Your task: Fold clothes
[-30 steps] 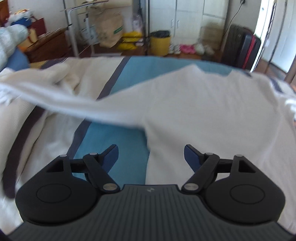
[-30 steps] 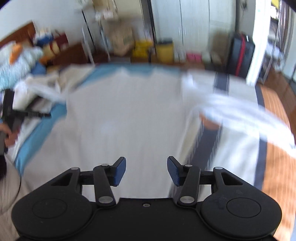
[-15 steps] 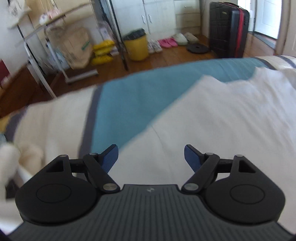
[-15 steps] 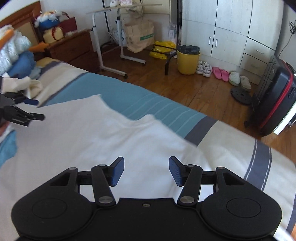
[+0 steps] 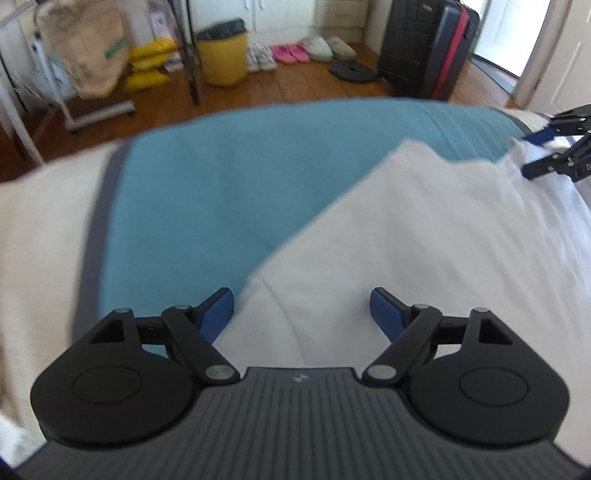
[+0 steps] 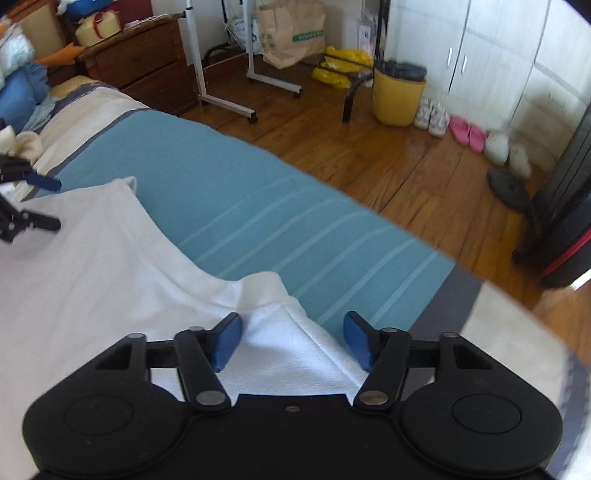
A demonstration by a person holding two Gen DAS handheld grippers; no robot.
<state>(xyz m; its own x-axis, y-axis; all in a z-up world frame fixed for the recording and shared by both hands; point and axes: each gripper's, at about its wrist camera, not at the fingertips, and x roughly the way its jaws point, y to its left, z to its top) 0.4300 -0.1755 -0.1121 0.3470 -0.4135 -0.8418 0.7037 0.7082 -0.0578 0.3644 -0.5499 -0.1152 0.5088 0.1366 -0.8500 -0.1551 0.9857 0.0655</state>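
Note:
A white garment (image 5: 424, 229) lies spread flat on a bed with a teal and cream striped cover (image 5: 207, 192). My left gripper (image 5: 302, 308) is open, low over the garment's near-left edge, with the cloth between its blue pads. My right gripper (image 6: 291, 341) is open over the garment's (image 6: 110, 266) shoulder beside the neckline, its jaws on either side of the hem fold. The right gripper shows at the far right of the left wrist view (image 5: 554, 147); the left gripper shows at the left edge of the right wrist view (image 6: 26, 199).
Beyond the bed edge is a wooden floor with a yellow bin (image 6: 397, 96), shoes and slippers (image 6: 465, 133), a dark suitcase (image 5: 424, 48), a paper bag (image 6: 291, 31) and a white rolling stand (image 6: 221, 92). A pile of clothes (image 6: 18, 85) sits at the bed's far left.
Both grippers have moved forward and down toward the garment's top edge; the garment now lies flat with its sleeves no longer lifted. Both stayed open.

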